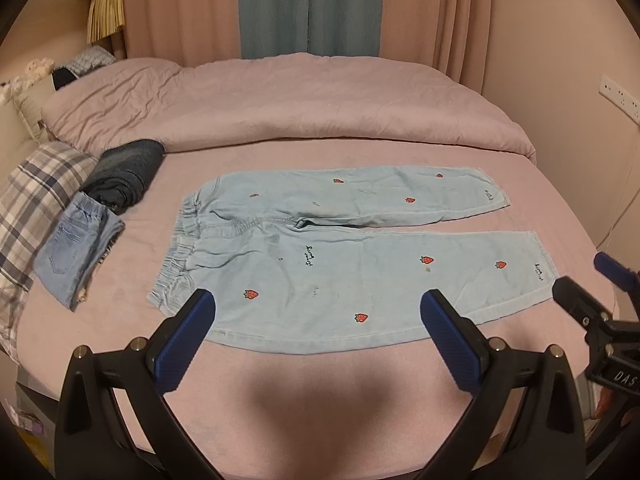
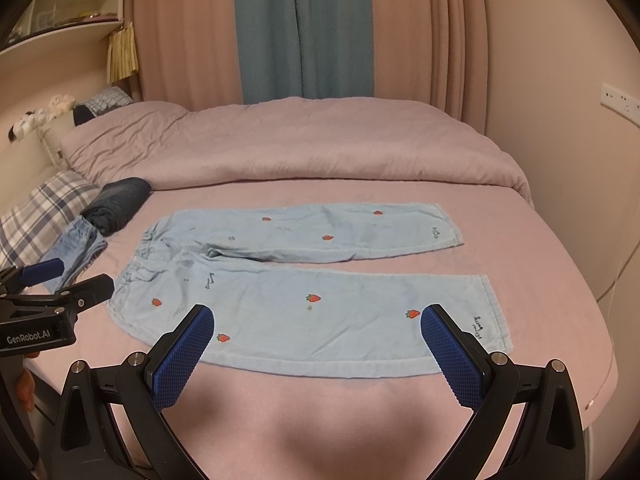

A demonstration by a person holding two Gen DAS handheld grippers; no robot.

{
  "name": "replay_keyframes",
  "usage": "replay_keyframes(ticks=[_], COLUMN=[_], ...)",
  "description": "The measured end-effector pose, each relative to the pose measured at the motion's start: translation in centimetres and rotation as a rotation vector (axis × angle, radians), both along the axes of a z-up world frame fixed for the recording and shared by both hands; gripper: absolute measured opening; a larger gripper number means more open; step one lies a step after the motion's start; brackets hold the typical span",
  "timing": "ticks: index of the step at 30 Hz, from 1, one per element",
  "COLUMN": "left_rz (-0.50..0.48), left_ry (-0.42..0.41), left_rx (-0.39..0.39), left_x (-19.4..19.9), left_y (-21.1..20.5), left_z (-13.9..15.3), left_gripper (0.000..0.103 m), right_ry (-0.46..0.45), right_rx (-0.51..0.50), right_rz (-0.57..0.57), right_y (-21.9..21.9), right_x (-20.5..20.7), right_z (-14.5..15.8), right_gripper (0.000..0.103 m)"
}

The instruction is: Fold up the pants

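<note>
Light blue pants (image 1: 340, 256) with red strawberry patches lie flat and spread on the pink bed sheet (image 1: 280, 380), waistband to the left, both legs pointing right. They also show in the right wrist view (image 2: 304, 292). My left gripper (image 1: 318, 304) is open and empty, above the near leg's front edge. My right gripper (image 2: 318, 318) is open and empty, above the same leg nearer the hem. The right gripper shows at the right edge of the left wrist view (image 1: 580, 280), and the left gripper at the left edge of the right wrist view (image 2: 80, 276).
A folded pair of light jeans (image 1: 76, 256) and a dark folded garment (image 1: 124, 172) lie at the left, next to a plaid pillow (image 1: 36, 200). A bunched pink duvet (image 1: 280, 108) covers the far half of the bed. Curtains hang behind.
</note>
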State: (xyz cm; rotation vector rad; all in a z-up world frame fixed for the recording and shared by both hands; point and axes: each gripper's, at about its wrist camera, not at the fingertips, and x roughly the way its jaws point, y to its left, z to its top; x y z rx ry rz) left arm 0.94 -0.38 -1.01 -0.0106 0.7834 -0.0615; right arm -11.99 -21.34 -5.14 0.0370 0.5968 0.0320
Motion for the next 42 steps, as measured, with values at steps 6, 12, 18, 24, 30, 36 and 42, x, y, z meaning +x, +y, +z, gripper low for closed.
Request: replay_keyframes(ticks=[6, 12, 18, 24, 30, 36, 42], left_rz=[0.038, 0.294, 0.416, 0.436, 0.458, 0.441, 0.475], left_ry=[0.145, 0.216, 0.207, 0.179, 0.189, 0.166, 0.203], left_rx=[-0.321, -0.538, -0.729, -0.764, -0.779, -0.6, -0.514], left_x=[2.3, 2.9, 3.4, 6.5, 7.8, 5.9, 5.0], left_y=[5.0, 14.4, 19.3, 20.3, 22.0, 21.2, 22.1], left_z=[-4.6, -12.0, -16.2, -18.4, -19.6, -17.9, -16.7], left_gripper=[0.103, 0.102, 0.096, 0.056, 0.013, 0.018, 0.046], right_ry=[-0.02, -0.043, -0.055, -0.091, -0.077, -0.025, 0.056], right_rx=[-0.069, -0.254, -0.357, -0.552, -0.662, -0.552, -0.371], right_rz=[0.171, 0.451, 0.636, 0.732, 0.821, 0.888, 0.833], right_y=[3.2, 10.4, 16.0, 20.2, 22.9, 22.3, 19.9], right_x=[0.2, 0.3, 1.8, 4.7, 6.2, 5.2, 6.0], right_z=[-2.6, -8.3, -12.8, -16.3, -18.4, -16.6, -15.5], right_gripper=[0.103, 0.103, 0.086, 0.054, 0.009, 0.009, 0.023])
